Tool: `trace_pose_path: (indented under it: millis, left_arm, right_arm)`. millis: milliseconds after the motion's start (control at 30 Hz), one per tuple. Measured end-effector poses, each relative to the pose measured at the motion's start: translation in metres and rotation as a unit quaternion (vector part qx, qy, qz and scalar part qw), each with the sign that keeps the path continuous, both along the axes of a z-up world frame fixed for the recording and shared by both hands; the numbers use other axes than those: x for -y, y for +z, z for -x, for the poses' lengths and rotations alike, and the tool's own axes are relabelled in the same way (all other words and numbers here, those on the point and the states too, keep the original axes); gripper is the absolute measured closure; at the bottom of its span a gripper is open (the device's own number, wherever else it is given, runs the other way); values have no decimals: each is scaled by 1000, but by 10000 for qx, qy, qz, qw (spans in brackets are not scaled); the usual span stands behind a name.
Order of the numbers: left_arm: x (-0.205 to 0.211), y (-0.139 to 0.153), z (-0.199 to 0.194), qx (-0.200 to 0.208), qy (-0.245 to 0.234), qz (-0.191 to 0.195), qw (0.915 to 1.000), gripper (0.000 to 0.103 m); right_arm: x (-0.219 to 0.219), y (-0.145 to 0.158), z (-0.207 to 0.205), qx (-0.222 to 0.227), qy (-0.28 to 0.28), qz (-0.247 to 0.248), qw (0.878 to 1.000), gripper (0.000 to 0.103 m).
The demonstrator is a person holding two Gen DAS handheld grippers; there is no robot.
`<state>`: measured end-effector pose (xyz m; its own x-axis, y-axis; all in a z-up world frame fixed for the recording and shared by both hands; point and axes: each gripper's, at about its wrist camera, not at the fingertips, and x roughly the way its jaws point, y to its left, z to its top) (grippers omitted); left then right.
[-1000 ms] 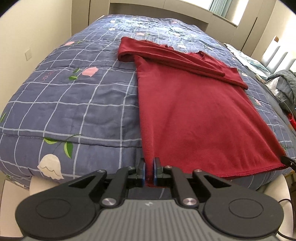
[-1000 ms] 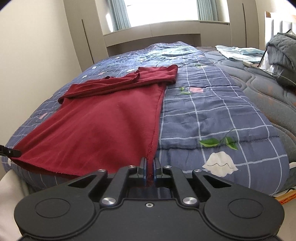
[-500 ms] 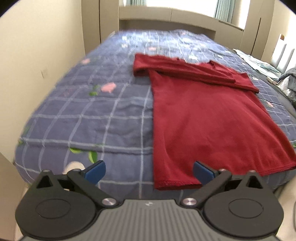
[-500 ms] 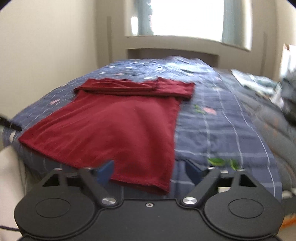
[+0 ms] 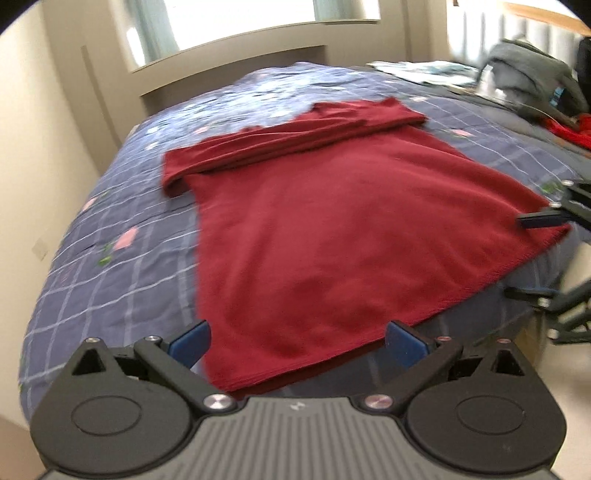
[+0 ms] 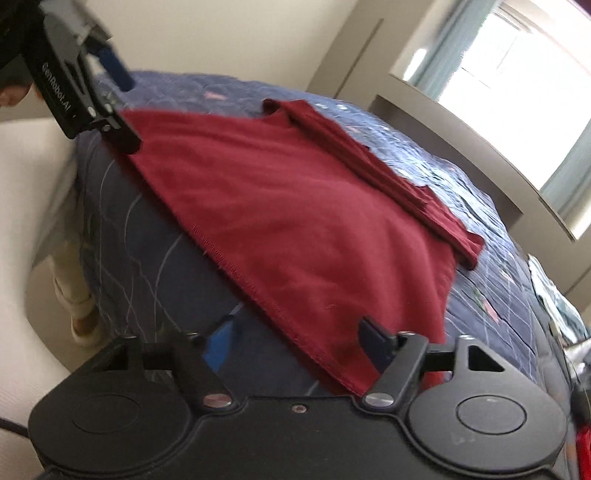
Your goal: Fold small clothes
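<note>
Left tongs (image 5: 297, 341): spread wide, nothing pinched, at the shirt's near hem corner.
Right tongs (image 6: 295, 341): spread, just been closing, hem corner between them, unpinched.
Red shirt (image 5: 332, 229): flat on the bed (image 5: 122, 258) ahead of both tongs, sleeves folded across its far end.

Daylight pours from the window (image 5: 258, 22) ahead of me, blown out to white glare in both views. The quilt (image 5: 122, 206) and red garment (image 5: 332, 229) look smeared by motion blur, and the fisheye bends and darkens the corners.
</note>
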<state>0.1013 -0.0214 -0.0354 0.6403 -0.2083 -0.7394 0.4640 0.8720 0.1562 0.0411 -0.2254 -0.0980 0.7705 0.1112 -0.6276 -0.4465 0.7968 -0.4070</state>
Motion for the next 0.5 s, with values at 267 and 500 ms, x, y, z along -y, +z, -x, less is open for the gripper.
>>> trace_pose_path:
  millis: [267, 500]
  left_arm:
    - [38, -18, 7, 141, -830, -214, 9962, 0]
    - [62, -30, 10, 364, -1071, -330, 9930, 0]
  right_arm:
    - [-1, 3, -2, -36, 328, -190, 9993, 81]
    - [14, 42, -26, -219, 14, -1174, 9928, 98]
